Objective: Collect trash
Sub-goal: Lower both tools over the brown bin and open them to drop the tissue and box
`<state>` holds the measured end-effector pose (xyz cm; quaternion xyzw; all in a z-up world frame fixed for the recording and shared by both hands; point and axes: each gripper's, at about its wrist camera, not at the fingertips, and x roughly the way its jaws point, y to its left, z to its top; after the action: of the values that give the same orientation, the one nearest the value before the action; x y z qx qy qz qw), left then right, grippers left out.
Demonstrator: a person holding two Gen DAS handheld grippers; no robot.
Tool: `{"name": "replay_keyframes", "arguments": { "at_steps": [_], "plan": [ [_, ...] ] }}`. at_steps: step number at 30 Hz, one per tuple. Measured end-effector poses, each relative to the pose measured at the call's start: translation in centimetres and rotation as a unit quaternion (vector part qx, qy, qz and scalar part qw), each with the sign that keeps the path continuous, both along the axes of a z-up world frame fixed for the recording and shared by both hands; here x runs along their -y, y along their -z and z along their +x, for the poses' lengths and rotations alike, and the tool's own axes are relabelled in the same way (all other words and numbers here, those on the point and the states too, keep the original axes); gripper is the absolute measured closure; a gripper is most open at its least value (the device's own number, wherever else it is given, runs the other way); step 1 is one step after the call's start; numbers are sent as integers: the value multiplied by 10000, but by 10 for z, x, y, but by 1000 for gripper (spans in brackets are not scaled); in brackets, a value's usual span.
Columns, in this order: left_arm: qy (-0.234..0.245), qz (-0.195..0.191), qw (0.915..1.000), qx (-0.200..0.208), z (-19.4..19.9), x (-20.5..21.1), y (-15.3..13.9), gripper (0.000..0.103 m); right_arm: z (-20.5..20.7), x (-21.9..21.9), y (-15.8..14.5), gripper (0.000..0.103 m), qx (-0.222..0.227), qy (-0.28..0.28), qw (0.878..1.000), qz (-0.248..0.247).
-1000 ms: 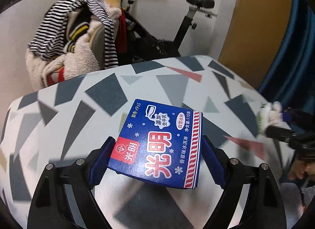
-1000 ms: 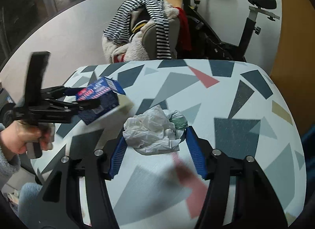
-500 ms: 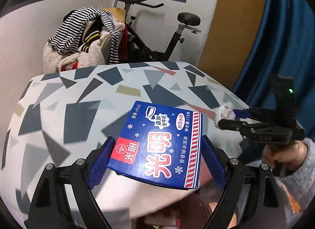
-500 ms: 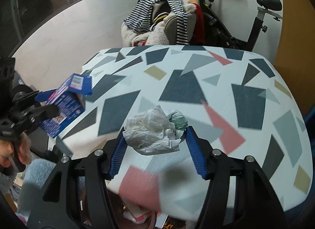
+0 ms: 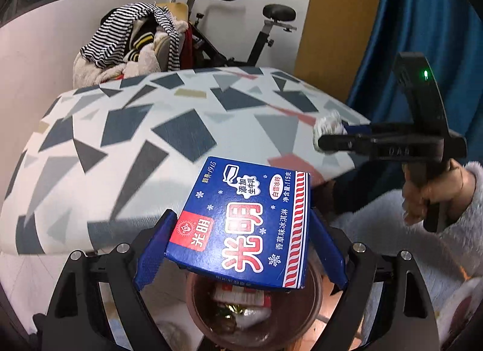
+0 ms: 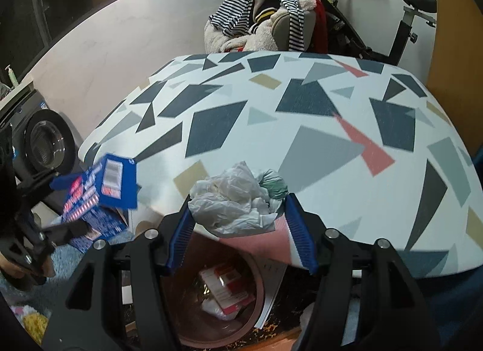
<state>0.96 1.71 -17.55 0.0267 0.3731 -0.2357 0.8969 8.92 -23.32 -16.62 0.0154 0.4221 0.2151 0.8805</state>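
Note:
My left gripper (image 5: 240,245) is shut on a blue ice-cream carton (image 5: 244,224) and holds it above a brown round bin (image 5: 299,317) on the floor. My right gripper (image 6: 238,230) is shut on a crumpled white plastic bag (image 6: 235,200) and holds it above the same bin (image 6: 256,299), which has a red-and-white packet inside. The right gripper with the bag shows at the right of the left wrist view (image 5: 332,136). The carton also shows at the left of the right wrist view (image 6: 102,191).
A table with a triangle-patterned top (image 6: 302,127) lies just beyond both grippers, its near edge over the bin. Behind it stand a chair piled with clothes (image 6: 265,19) and an exercise bike (image 6: 407,19). A washing machine (image 6: 45,139) is at the left. A blue curtain (image 5: 407,34) hangs at the right.
Both grippers have pulled back from over the tabletop past its near edge, still holding the carton and the bag. The bin has come into view beneath them.

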Motion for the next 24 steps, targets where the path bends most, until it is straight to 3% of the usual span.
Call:
{"name": "replay_keyframes", "arguments": {
  "at_steps": [7,11,24],
  "plan": [
    [20,-150,9997,-175,-4,2,16,18,-13,-1,9,43,-100,13,9999,29],
    [-18,-350,9989,-301,0,3,20,10,-17,-2,14,43,-137,-25,9999,36],
    [-734,-415,9963,187,8,-25,-13,9,-30,-24,40,43,-478,-331,9983,-51]
  ]
}}
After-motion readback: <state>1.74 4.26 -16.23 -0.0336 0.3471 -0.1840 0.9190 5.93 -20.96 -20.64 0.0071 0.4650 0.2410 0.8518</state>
